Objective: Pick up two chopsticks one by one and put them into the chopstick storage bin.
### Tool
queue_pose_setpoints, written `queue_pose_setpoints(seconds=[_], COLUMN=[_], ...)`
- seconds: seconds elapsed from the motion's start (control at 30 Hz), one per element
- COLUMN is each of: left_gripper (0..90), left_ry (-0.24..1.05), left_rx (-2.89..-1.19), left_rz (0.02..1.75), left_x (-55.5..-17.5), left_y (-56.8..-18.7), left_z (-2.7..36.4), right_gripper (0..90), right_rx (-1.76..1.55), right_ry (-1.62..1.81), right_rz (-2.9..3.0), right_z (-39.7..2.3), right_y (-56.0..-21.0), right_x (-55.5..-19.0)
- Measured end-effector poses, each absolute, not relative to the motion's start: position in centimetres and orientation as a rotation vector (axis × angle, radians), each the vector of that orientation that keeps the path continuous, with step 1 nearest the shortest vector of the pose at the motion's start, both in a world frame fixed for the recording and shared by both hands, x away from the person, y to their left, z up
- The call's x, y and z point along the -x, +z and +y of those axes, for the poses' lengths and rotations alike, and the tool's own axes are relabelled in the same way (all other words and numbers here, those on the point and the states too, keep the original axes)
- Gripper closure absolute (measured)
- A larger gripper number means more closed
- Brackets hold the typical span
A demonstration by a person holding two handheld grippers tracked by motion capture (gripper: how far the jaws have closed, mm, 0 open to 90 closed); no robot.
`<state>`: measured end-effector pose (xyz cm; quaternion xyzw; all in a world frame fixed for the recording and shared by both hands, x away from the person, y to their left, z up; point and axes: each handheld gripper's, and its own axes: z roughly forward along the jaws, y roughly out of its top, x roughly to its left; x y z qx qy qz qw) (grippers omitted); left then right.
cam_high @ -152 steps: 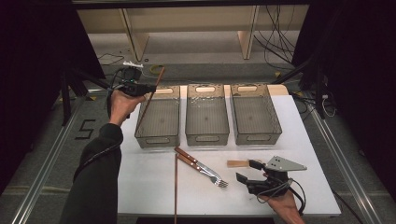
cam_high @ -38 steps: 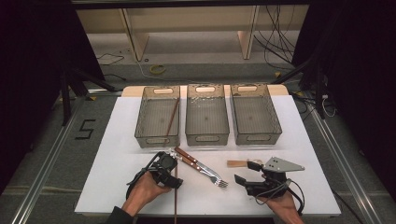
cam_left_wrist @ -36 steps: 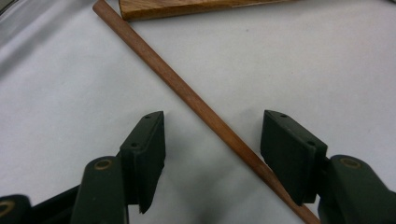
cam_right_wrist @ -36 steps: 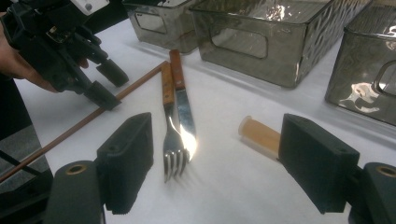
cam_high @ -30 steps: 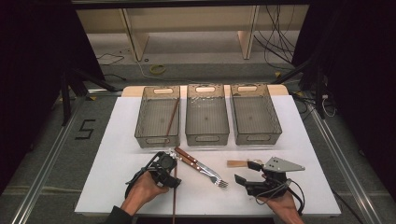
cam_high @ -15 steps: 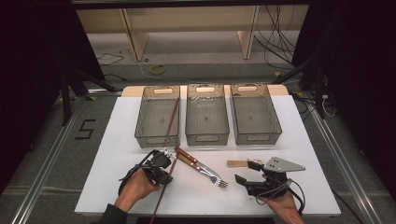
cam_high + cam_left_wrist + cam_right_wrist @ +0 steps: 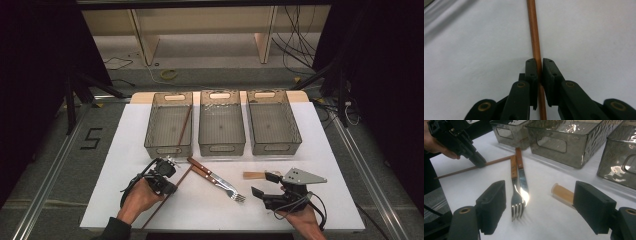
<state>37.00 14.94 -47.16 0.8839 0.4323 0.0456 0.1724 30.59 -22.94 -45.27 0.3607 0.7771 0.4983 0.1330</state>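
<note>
A: Clamping is confirmed on the left gripper (image 7: 539, 72): its two black jaws have just been closing, and the thin brown wooden chopstick (image 7: 535, 37) sits pinched between the pads.

B: Where does the stick run from there?

A: Straight on past the jaw tips over the white table top (image 7: 474, 62), and back under the gripper body toward the person's hand (image 7: 135, 200). In the high view the left gripper (image 7: 166, 181) grips it partway along; the far end points toward the left-hand smoked clear plastic bin (image 7: 169, 146).

B: Contents of that bin?

A: A second brown chopstick (image 7: 185, 125), leaning lengthwise inside it. The middle bin (image 7: 221, 145) and the right-hand bin (image 7: 274, 145) stand in the same row, beyond both tools.

B: Status of the right gripper?

A: The right gripper (image 7: 539, 207) has its jaws spread wide, nothing between the pads. It rests low at the near edge of the table, well apart from the left one.

B: What lies ahead of it?

A: A wooden-handled steel fork (image 7: 516, 195) and a wooden-handled steel knife (image 7: 522, 177), side by side and touching, just beyond the left jaw. A short pale wooden piece (image 7: 562, 193) lies just beside the right jaw.
</note>
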Motion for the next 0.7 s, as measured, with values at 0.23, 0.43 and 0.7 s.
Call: queue_pose_setpoints(seconds=[0.23,0.43,0.7], left_gripper=[83.7,84.0,84.1], left_ry=[0.136,0.170,0.169], left_rx=[-2.495,-2.494,-2.490], left_rz=[1.236,1.229,1.191], left_x=[-37.2,-37.3,-37.1], left_y=[-47.2,-47.1,-46.1], left_z=[15.5,15.9,16.3], right_gripper=[27.2,27.2,27.2], right_rx=[-1.046,-1.047,-1.046], right_ry=[1.446,1.446,1.446], right_rz=[2.254,2.254,2.255], right_z=[-22.9,-22.9,-22.9], right_y=[-45.3,-45.3,-45.3], right_x=[-30.6,-30.6,-30.6])
